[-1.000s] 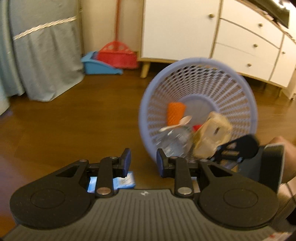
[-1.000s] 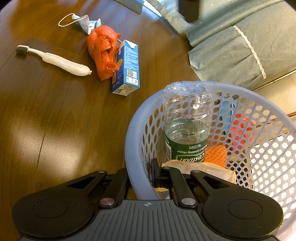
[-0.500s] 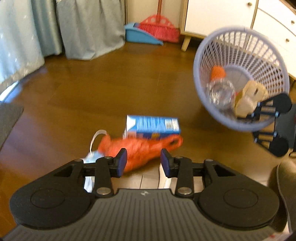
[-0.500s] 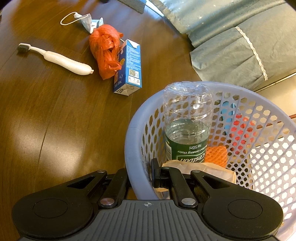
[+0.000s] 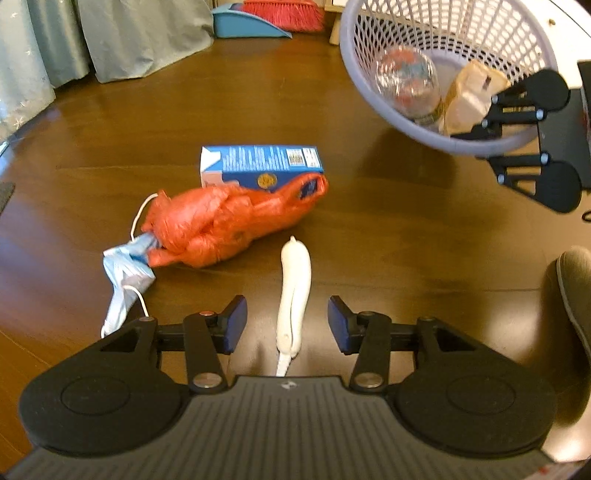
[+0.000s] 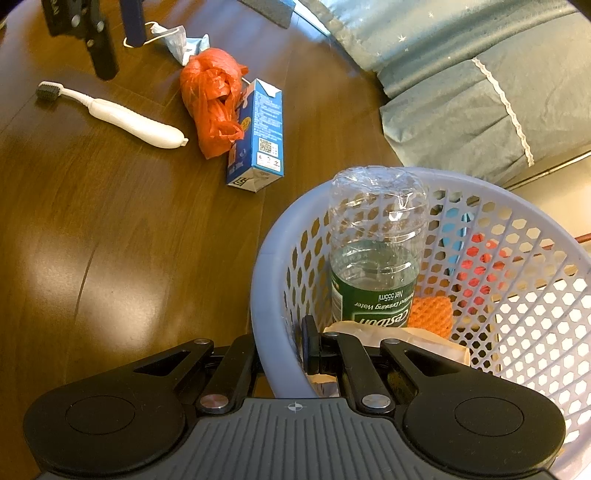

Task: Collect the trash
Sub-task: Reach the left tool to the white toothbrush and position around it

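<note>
My left gripper [image 5: 287, 325] is open, low over the wooden floor, its fingers on either side of a white toothbrush [image 5: 293, 295]. Just beyond lie a crumpled orange plastic bag [image 5: 229, 225], a blue carton [image 5: 260, 166] and a light blue face mask [image 5: 125, 273]. My right gripper [image 6: 280, 354] is shut on the rim of a lilac mesh basket [image 6: 269, 295], held off the floor at the upper right of the left wrist view. Inside it are a clear water bottle [image 6: 376, 258], an orange net [image 6: 432, 314] and a beige wrapper [image 6: 417, 339].
Grey-blue curtains [image 5: 110, 40] hang at the far left. A blue dustpan [image 5: 251, 26] and red broom [image 5: 284, 11] sit by the back wall. A grey shoe tip [image 5: 572, 295] shows at the right edge. A dark mat corner [image 5: 5, 192] lies at left.
My left gripper has swung away from the basket, dropped toward the floor litter and opened wider around the toothbrush. The right gripper keeps holding the basket rim, nearly still.
</note>
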### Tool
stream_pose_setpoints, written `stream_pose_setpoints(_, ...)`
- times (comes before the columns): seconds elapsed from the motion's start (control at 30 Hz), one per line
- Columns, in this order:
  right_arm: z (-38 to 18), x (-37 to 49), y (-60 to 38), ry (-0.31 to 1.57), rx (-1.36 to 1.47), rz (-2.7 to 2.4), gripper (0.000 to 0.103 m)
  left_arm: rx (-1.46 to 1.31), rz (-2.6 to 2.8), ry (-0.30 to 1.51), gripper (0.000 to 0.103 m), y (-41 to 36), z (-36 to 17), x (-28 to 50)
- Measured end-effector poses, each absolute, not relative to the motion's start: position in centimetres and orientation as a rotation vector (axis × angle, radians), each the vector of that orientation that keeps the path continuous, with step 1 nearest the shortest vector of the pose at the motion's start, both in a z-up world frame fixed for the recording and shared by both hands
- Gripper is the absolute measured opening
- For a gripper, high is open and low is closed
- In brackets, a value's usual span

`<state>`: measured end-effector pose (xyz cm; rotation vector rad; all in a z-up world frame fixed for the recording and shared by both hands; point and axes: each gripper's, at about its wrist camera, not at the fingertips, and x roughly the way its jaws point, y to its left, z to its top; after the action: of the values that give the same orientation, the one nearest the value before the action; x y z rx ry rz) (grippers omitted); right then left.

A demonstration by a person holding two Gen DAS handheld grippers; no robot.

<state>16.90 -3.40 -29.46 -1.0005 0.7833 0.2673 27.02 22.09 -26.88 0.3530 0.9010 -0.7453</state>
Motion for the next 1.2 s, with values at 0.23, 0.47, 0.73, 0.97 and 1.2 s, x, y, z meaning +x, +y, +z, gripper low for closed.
stream_pose_setpoints(0.23,-29.4,17.0,-3.5,0.788,-0.986,0.264,0.002,0.363,-0.732,0.928,0.043,22.5,-28.4,27.0)
stream_pose_setpoints(0.47,-29.4,17.0,-3.4,0.789,-0.988,0.263,0.002,0.366,-0.726,0.951,0.043,22.8,-29.6,27.0)
stream_pose_setpoints(0.73,-29.4,17.0,-3.4,0.79,-0.989,0.264,0.002,0.375,-0.742,0.955,0.042,22.6,-30.5,26.9)
stream_pose_setpoints(0.97,-29.5,17.0,-3.4,0.793,-0.986,0.264,0.003,0.391,-0.763,0.939,0.039,22.0,-30.9,27.2)
stream_pose_setpoints(1.2,-29.5,16.9,-3.4,0.794,-0.985,0.264,0.003,0.398,-0.775,0.937,0.036,21.2,-31.5,28.0)
